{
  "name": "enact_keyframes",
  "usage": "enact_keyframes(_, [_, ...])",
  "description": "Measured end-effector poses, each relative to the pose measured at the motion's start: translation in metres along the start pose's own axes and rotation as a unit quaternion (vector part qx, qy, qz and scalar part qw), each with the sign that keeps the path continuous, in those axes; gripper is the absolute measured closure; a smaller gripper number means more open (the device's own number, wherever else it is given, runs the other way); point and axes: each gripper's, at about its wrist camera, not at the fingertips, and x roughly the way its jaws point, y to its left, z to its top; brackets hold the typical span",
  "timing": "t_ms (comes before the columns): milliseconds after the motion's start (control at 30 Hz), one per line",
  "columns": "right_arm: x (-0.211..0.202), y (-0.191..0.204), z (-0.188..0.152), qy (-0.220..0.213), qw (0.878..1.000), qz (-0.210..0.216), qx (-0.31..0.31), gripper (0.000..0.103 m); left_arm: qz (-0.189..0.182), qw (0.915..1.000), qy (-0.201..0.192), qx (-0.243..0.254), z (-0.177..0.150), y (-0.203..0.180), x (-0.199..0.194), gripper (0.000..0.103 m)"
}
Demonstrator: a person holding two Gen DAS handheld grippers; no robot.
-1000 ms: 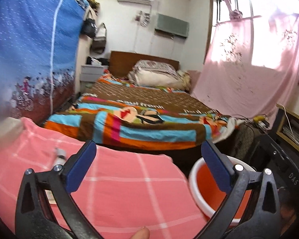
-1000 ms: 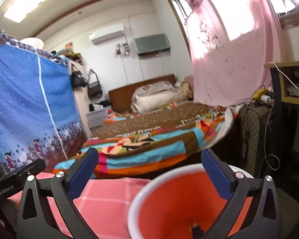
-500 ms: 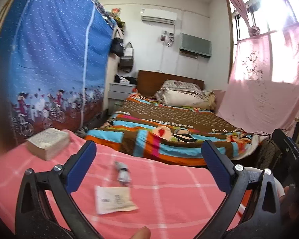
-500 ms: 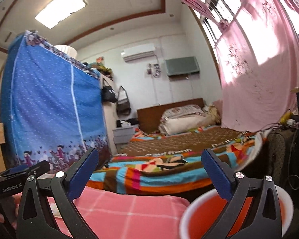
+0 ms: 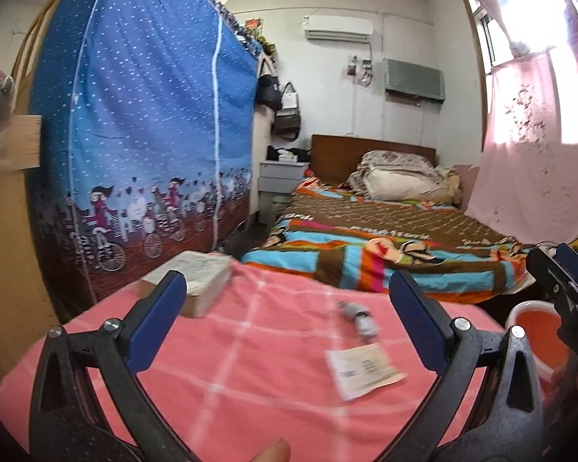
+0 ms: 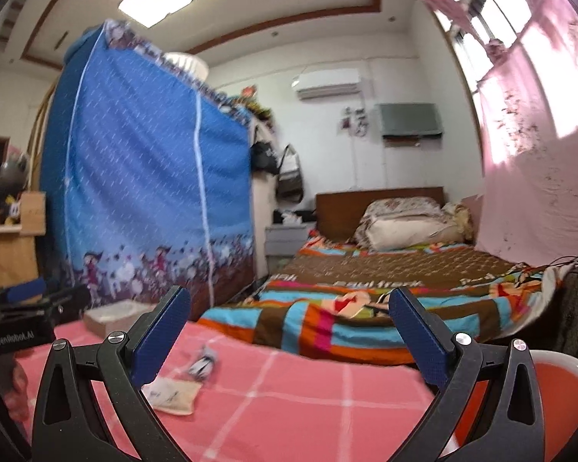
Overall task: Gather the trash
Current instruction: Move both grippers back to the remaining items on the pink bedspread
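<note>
On the pink checked cloth [image 5: 250, 362] lie a flat white paper packet [image 5: 362, 371] and a small crumpled silvery wrapper [image 5: 360, 317]. My left gripper [image 5: 289, 315] hovers open above the cloth, with nothing between its fingers; the packet lies just inside its right finger. In the right wrist view the packet [image 6: 171, 392] and wrapper [image 6: 204, 362] sit near the left finger of my right gripper [image 6: 289, 331], which is open and holds nothing. An orange bin with a white rim [image 5: 535, 337] stands off the cloth's right edge [image 6: 558, 377].
A thick book [image 5: 200, 273] rests at the cloth's far left corner. Behind are a blue fabric wardrobe [image 5: 142, 146], a bed with a striped blanket [image 5: 385, 246] and a pink curtain [image 5: 539, 146]. A fingertip [image 5: 269, 452] shows at the bottom edge.
Both cameras have swung left and tilted up. The bin has slid from centre to the right edge of both views, and the packet, wrapper and book have come into sight.
</note>
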Motion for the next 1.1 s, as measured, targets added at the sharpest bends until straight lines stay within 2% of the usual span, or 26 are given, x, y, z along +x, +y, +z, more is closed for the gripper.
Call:
enact_keyframes(133, [0.022, 0.018, -0.009, 0.066, 0.998, 0.019, -0.013, 0.000, 0.022, 0.9994, 0.027, 0.006, -0.003, 0.021, 0.009, 0.000])
enact_keyframes(300, [0.055, 0.041, -0.028, 0.161, 0.985, 0.052, -0.033, 0.000, 0.038, 0.9956, 0.085, 0.003, -0.010, 0.035, 0.026, 0.000])
enact_keyframes(367, [0.067, 0.051, -0.035, 0.199, 0.977, 0.068, -0.039, 0.000, 0.047, 0.9917, 0.120, -0.002, -0.014, 0.041, 0.037, 0.000])
enact_keyframes(467, [0.077, 0.063, -0.043, 0.235, 0.967, 0.087, -0.043, 0.000, 0.052, 0.9841, 0.169, -0.014, -0.021, 0.048, 0.051, 0.000])
enact_keyframes(567, [0.084, 0.077, -0.049, 0.259, 0.958, 0.108, -0.062, 0.000, 0.048, 0.9774, 0.202, -0.038, -0.026, 0.058, 0.061, 0.000])
enact_keyframes(667, [0.093, 0.091, -0.055, 0.283, 0.948, 0.124, -0.079, 0.002, 0.042, 0.9708, 0.230, -0.054, -0.031, 0.066, 0.069, 0.005])
enact_keyframes(767, [0.103, 0.101, -0.066, 0.316, 0.934, 0.132, -0.097, 0.010, 0.032, 0.9649, 0.253, -0.062, -0.035, 0.068, 0.078, 0.010])
enact_keyframes(867, [0.110, 0.100, -0.073, 0.338, 0.927, 0.136, -0.095, 0.033, 0.017, 0.9596, 0.274, -0.063, -0.040, 0.066, 0.084, 0.016])
enact_keyframes(933, [0.110, 0.095, -0.073, 0.340, 0.926, 0.143, -0.083, 0.034, 0.009, 0.9581, 0.280, -0.060, -0.041, 0.063, 0.086, 0.020])
enact_keyframes(1000, [0.108, 0.090, -0.073, 0.339, 0.926, 0.147, -0.077, 0.043, 0.001, 0.9574, 0.283, -0.055, -0.040, 0.060, 0.088, 0.021])
enact_keyframes(1100, [0.104, 0.081, -0.072, 0.340, 0.925, 0.152, -0.073, 0.050, -0.012, 0.9568, 0.287, -0.047, -0.039, 0.052, 0.092, 0.022])
